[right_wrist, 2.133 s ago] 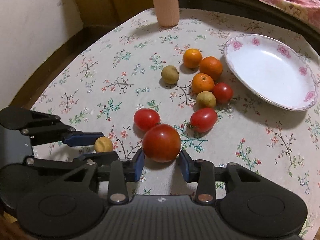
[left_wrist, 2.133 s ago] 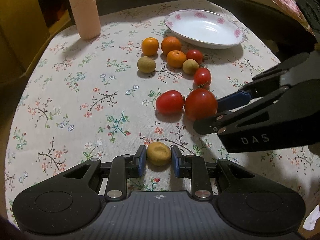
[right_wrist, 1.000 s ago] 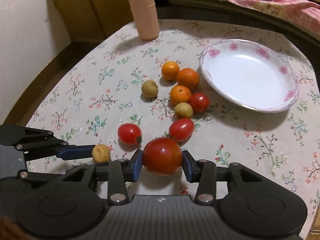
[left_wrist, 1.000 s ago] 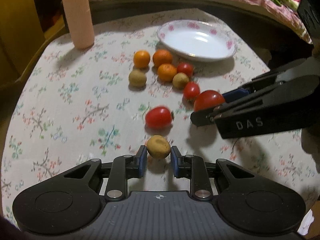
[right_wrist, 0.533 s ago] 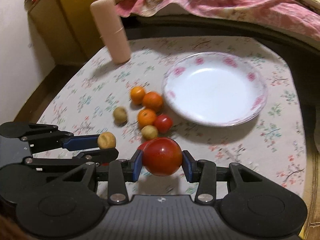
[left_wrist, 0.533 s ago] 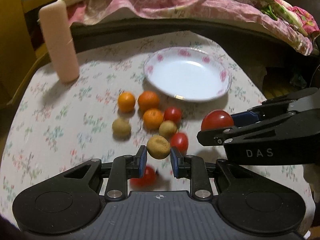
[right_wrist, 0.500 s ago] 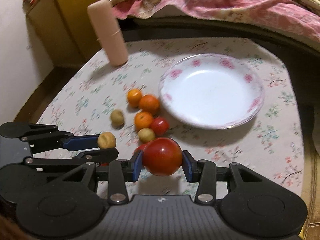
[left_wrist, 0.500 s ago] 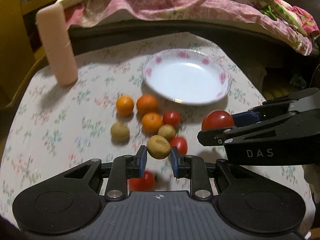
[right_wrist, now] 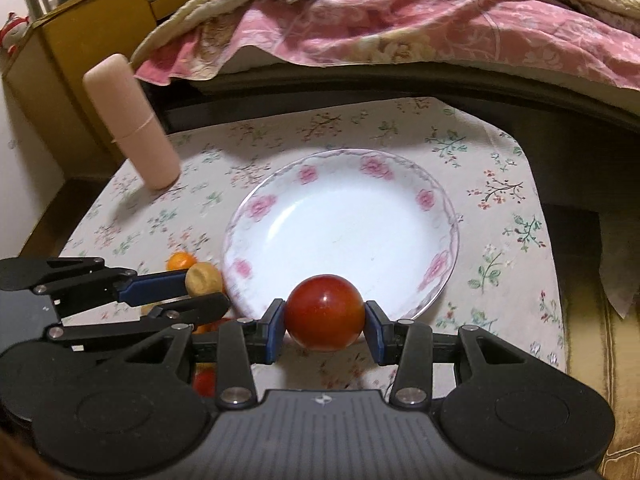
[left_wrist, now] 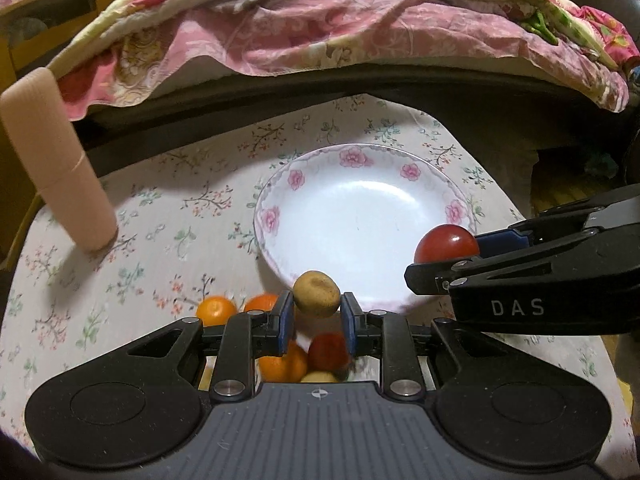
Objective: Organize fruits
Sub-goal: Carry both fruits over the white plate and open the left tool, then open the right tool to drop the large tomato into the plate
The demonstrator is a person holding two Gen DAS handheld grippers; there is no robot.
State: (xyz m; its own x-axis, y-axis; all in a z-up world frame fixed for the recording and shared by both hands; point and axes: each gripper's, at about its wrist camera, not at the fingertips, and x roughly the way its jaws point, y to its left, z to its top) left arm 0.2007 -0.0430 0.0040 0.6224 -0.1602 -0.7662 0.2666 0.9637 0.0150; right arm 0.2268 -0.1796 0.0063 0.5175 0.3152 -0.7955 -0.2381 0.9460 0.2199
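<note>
My left gripper (left_wrist: 316,314) is shut on a small tan round fruit (left_wrist: 317,294), held in the air at the near rim of the white flower-rimmed plate (left_wrist: 280,200). The same tan fruit (right_wrist: 203,278) shows at the left of the right wrist view. My right gripper (right_wrist: 325,326) is shut on a large red tomato (right_wrist: 324,312), just over the plate's (right_wrist: 256,206) near rim. That tomato (left_wrist: 446,243) appears at the plate's right edge in the left wrist view. The plate holds nothing. Oranges (left_wrist: 216,309) and a small tomato (left_wrist: 329,351) lie under my left gripper, partly hidden.
A tall pink cylinder (left_wrist: 56,160) stands at the table's far left. The floral tablecloth (left_wrist: 168,216) covers the table. A pink quilt (left_wrist: 320,24) on a bed lies beyond the far edge. A yellow cabinet (right_wrist: 72,40) stands at the left.
Both grippers have moved forward with their fruits and now hang at the plate's near rim. The loose fruits on the cloth have slid beneath the left gripper.
</note>
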